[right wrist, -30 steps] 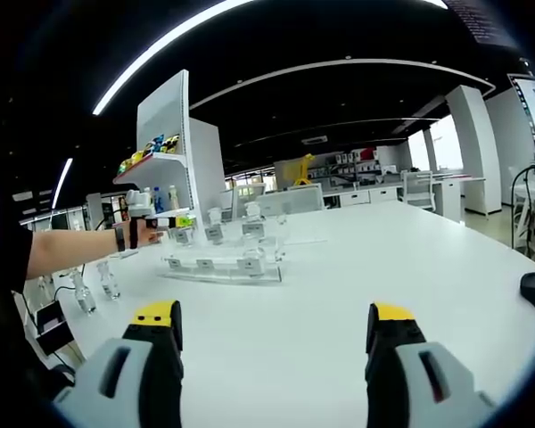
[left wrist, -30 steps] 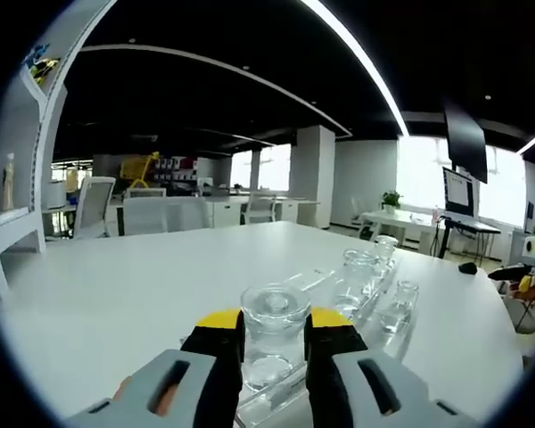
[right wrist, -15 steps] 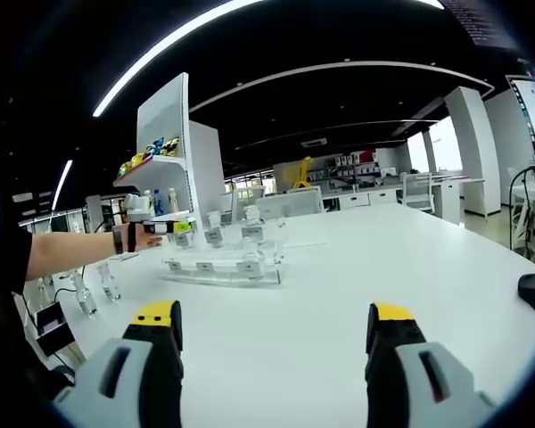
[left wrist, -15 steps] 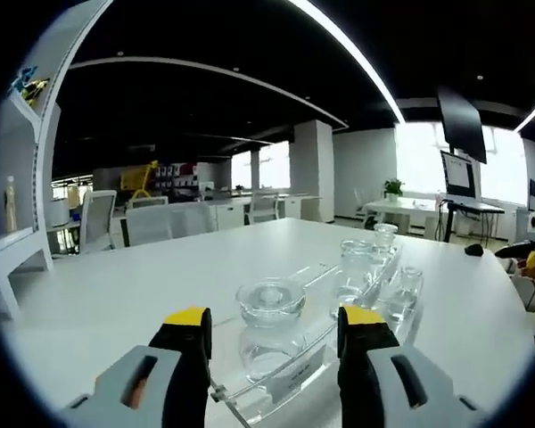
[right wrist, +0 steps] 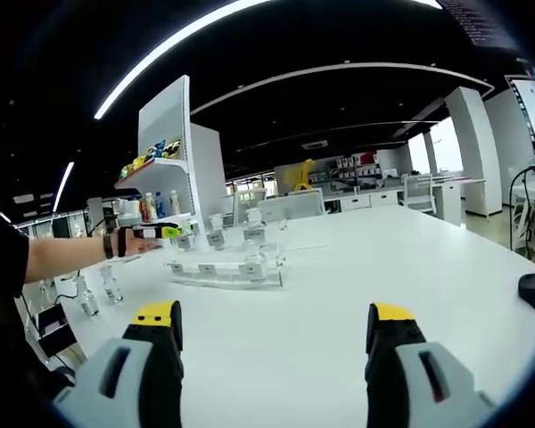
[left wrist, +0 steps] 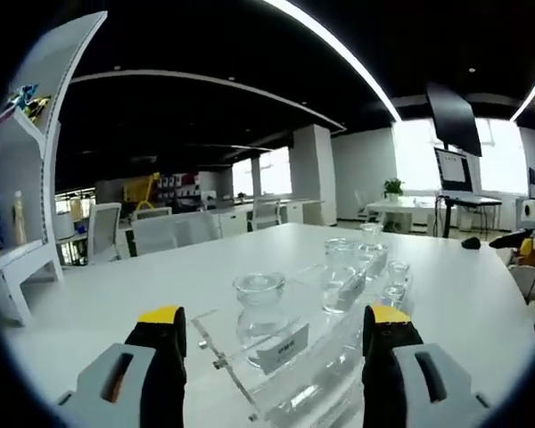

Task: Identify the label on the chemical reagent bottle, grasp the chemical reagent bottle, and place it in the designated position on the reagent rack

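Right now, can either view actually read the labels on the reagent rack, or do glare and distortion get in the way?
Left gripper view: the nearest label faces the camera but its print is too small and soft to read; the clear acrylic rack and glass bottle blend into the white table. Right gripper view: the rack is far off, its labels mere white tabs. Both views bow with fisheye, and the windows are blown out.

**Open-plan office, bench demo setup**

Big white table (right wrist: 339, 285), rows of desks and office chairs (left wrist: 98, 227) behind, wall monitor (left wrist: 453, 165), strip ceiling lights (left wrist: 339, 53), square columns, potted plant (left wrist: 392, 187). Clear acrylic reagent rack (left wrist: 285, 357) with glass bottles on the table; white shelf unit (right wrist: 174, 152) alongside.
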